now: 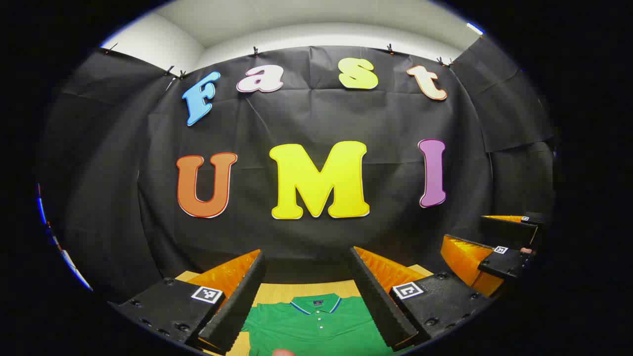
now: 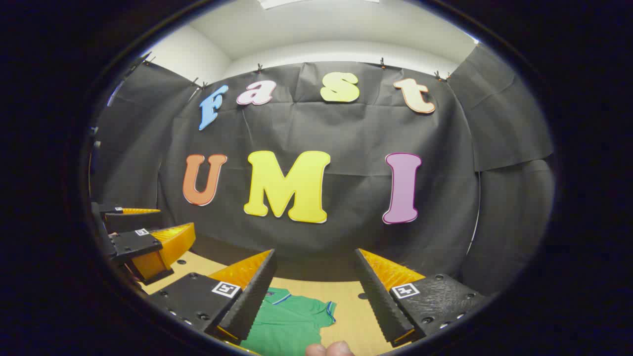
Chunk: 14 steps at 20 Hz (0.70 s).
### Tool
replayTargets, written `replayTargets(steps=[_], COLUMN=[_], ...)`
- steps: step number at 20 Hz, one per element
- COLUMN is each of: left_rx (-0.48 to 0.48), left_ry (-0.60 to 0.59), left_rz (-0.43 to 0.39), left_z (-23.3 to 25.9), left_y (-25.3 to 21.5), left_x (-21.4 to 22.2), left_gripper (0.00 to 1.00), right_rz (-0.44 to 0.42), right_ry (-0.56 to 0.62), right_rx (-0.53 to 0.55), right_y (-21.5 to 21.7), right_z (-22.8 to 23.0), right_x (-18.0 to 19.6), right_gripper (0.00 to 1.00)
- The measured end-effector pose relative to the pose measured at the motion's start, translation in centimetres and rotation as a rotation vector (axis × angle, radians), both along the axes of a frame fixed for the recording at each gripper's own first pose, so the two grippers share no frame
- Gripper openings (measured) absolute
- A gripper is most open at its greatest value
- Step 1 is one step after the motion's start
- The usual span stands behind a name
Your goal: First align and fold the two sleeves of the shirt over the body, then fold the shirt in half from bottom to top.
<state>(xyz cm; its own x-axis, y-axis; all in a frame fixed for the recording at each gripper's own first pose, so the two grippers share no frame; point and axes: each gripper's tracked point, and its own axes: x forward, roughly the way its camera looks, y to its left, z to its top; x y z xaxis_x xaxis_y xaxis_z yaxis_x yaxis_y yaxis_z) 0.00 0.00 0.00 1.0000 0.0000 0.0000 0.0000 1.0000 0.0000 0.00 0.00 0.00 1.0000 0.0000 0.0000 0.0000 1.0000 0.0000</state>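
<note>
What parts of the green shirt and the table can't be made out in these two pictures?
- Left gripper view: the shirt below its chest is cut off by the lower edge; both sleeves are hidden behind the left claw fingers.
- Right gripper view: the shirt's far sleeve and most of its body sit behind the right claw finger and the edge.
- The table shows as a strip, so its extent is unclear.

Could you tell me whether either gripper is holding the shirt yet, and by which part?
Nothing is held: left gripper and right gripper are open above the green shirt.

No readable text on anything here
</note>
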Motion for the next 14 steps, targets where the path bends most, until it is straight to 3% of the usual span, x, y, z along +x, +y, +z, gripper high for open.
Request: replayTargets(steps=[14], left_rx=[-0.007], left_ry=[0.025], left_rz=[0.046], left_z=[-0.8], left_y=[1.7], left_x=[0.5], left_gripper=[1.0], right_rz=[0.001], right_ry=[0.08], right_rx=[0.002], right_y=[-0.4], right_z=[-2.2], right_x=[1.1], right_gripper=[0.95])
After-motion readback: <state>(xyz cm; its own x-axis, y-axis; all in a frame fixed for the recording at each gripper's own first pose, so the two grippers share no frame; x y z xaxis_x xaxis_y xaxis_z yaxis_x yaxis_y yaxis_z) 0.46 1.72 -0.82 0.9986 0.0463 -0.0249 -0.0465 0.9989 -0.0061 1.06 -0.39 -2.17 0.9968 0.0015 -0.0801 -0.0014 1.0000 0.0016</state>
